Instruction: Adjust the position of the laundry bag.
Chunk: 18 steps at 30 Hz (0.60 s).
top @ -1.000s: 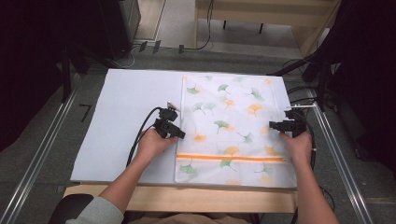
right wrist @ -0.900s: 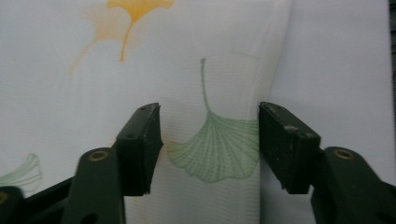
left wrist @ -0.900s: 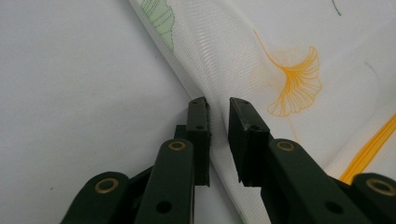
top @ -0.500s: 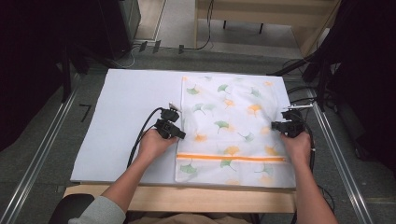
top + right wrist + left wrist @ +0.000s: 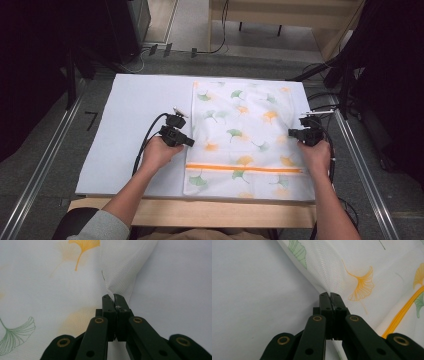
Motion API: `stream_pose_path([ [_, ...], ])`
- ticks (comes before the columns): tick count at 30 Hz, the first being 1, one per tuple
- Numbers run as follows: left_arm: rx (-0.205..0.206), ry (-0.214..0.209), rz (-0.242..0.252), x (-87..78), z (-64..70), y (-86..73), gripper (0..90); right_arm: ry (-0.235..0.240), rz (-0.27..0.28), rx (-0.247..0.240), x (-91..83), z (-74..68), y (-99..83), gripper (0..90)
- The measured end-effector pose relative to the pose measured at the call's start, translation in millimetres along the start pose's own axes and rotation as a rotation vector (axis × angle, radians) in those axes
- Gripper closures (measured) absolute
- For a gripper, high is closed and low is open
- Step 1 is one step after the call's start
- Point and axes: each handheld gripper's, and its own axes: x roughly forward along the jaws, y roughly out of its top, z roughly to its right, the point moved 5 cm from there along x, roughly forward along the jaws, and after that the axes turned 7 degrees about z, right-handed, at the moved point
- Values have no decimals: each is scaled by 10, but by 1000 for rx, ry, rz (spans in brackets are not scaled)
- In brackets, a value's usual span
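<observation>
A dim room with a grey floor, metal rails and dark equipment surrounds the worktop [image 5: 150,205], whose pale wooden front edge shows below a smooth white mat [image 5: 130,120]. The mat is a flat rectangle that covers nearly the whole top. On its right half lies the cloth [image 5: 245,135], a thin, slightly sheer white rectangle with a fine woven grain, printed with green and orange fan-shaped leaves. A straight orange stripe [image 5: 244,169] runs across it near the front edge. The cloth lies mostly flat, its far edge near the back of the mat and its near edge close to the wooden front.

The person's forearms come in from below, one in a grey sleeve [image 5: 92,227]. The left tool [image 5: 191,142] sits at the cloth's left edge, about midway along it, with a black cable curving back over the mat. Its black jaws are pressed together on the fabric's edge [image 5: 325,290], which rises into a small puckered peak there. The right tool [image 5: 291,132] sits at the cloth's right edge, opposite the left. Its jaws are likewise closed tight on a pinch of fabric [image 5: 112,293], with a fold of the cloth standing up from the mat beyond the tips.
</observation>
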Motion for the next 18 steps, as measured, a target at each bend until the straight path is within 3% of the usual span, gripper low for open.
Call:
stream_pose_path([
  [5,-4,12,5,-70,-69,-20,900,19,-1,-9,17,-115,37,900],
  [18,-24,49,18,-356,-422,-182,900,75,-10,-54,121,-518,122,898],
])
